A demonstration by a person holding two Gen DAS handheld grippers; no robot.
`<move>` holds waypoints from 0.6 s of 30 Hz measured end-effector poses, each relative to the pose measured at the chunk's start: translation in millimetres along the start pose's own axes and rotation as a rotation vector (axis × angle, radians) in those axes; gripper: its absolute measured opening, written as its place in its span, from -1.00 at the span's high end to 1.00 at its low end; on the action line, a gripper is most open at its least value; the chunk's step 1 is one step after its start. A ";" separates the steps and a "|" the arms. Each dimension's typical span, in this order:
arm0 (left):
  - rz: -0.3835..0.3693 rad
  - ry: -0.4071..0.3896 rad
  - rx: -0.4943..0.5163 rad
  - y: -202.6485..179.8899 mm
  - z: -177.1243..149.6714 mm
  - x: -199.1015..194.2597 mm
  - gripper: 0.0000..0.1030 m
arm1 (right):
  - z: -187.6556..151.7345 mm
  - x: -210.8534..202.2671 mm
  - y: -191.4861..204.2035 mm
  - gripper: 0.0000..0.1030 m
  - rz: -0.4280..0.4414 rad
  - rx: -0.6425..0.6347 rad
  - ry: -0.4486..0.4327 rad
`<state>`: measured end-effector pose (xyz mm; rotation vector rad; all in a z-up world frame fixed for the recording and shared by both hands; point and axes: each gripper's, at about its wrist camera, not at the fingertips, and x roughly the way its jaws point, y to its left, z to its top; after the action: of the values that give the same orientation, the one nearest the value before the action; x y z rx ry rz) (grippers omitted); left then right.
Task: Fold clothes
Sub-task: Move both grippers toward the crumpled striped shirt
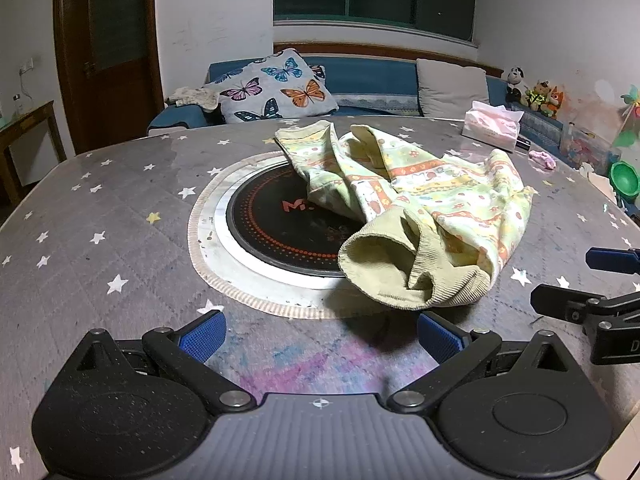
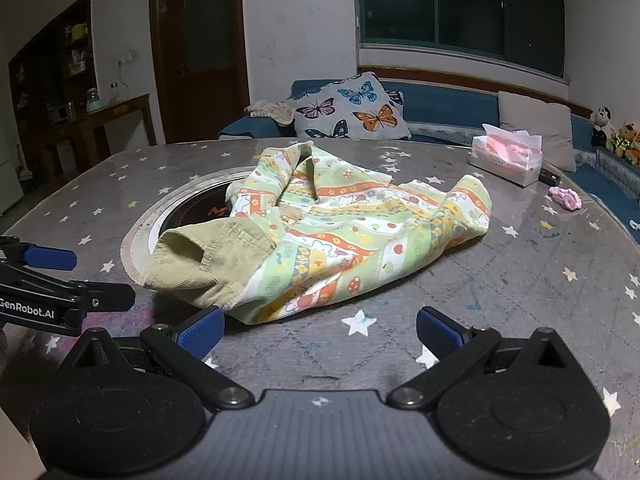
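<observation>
Garment (image 1: 404,200): left wrist view shows it in a loose, rumpled heap on the table (image 1: 100,208), one end draped over the round black hob (image 1: 272,224) set into the tabletop, ribbed olive cuff (image 1: 400,268) gaping toward you. No flat panel, no straight fold line visible. Your left gripper (image 1: 320,340) hangs just short of that cuff, jaws spread wide, nothing between the pads. Your right gripper (image 1: 592,280) enters at the right edge, also gaping and empty, beside the heap. Right wrist view: same garment (image 2: 340,232) lies crumpled across the middle of the table (image 2: 540,280), cuff (image 2: 208,256) at its near left, printed body bunched behind and right, layers overlapping at odd angles. Your right gripper (image 2: 318,332) sits close to the near hem, jaws wide, holding nothing; left gripper (image 2: 80,276) shows at the left edge, apart from the cloth. Tissue box (image 2: 506,156) stands well clear at the far right. Judgement: as it lies, the garment is not folded; spreading flat and all folds remain.
</observation>
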<state>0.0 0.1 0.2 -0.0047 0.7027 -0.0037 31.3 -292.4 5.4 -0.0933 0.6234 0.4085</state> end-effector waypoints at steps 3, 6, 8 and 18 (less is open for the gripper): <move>-0.004 0.004 -0.003 0.1 0.3 -0.8 -1.00 | -0.6 -1.6 3.6 -1.00 0.001 -0.002 0.001; -0.007 0.000 -0.001 -1.1 -2.7 -1.9 -1.00 | -1.2 -3.2 7.1 -1.00 0.001 -0.004 0.002; -0.008 -0.003 0.000 -2.5 -5.7 -2.4 -1.00 | -1.6 -4.2 9.5 -1.00 0.001 -0.005 0.003; -0.012 0.008 0.006 -4.4 -8.6 -4.2 -1.00 | -5.8 -3.1 11.1 -1.00 -0.004 -0.013 0.006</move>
<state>-8.8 -4.3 -3.6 -0.0027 0.7108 -0.0176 21.4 -284.5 2.9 -0.1085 0.6260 0.4088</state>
